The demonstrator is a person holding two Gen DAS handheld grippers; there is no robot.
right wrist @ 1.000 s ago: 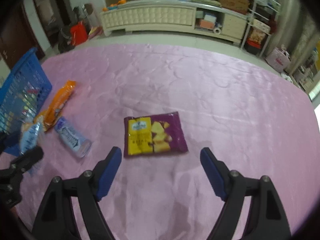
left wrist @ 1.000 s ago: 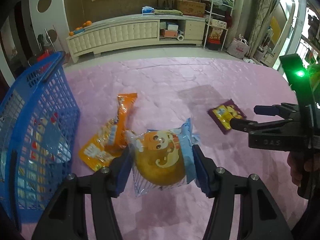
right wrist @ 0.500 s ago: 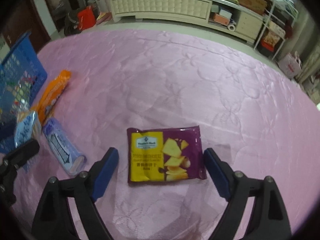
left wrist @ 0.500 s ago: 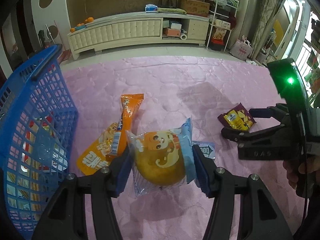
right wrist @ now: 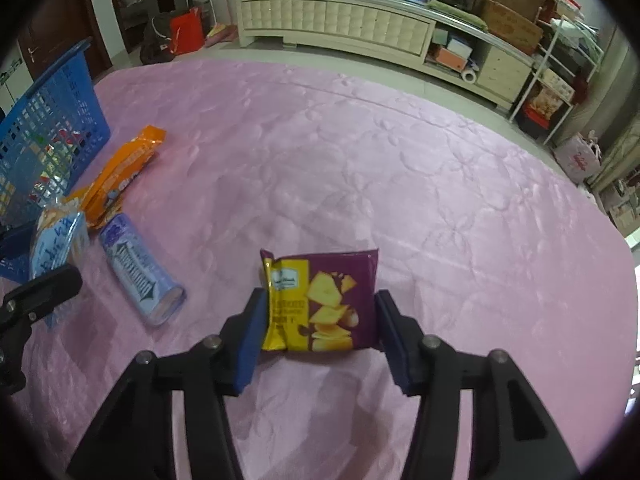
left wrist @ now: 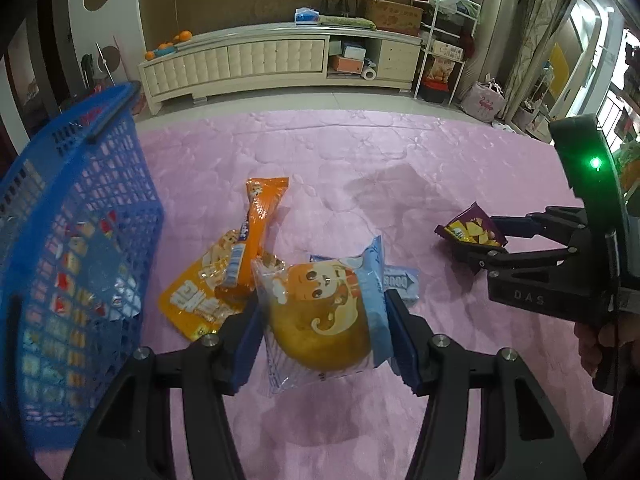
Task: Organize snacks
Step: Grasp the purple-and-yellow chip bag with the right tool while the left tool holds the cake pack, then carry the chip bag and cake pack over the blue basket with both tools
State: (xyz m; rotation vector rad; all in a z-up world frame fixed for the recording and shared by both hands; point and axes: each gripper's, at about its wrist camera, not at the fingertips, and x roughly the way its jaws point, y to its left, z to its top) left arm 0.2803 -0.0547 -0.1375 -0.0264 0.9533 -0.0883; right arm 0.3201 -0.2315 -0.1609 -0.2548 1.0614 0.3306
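My left gripper (left wrist: pixel 322 330) is shut on a clear-wrapped bun packet (left wrist: pixel 320 314) with a cartoon face, held above the pink cloth. My right gripper (right wrist: pixel 320 324) is shut on a purple and yellow chip packet (right wrist: pixel 322 304), its near edge lifted off the cloth; the packet also shows in the left wrist view (left wrist: pixel 472 230). A blue mesh basket (left wrist: pixel 72 240) holding several snacks stands at the left. Two orange packets (left wrist: pixel 224 272) and a pale blue tube packet (right wrist: pixel 138 276) lie on the cloth between basket and grippers.
The pink quilted cloth (right wrist: pixel 400 168) covers the whole work surface. A long white cabinet (left wrist: pixel 260 60) stands against the far wall, with shelves and bags to its right. The basket's wall (right wrist: pixel 48 120) is just left of the orange packets.
My right gripper moved forward around the chip packet and closed on it, tipping it up. My left gripper kept hold of the bun packet and rose slightly.
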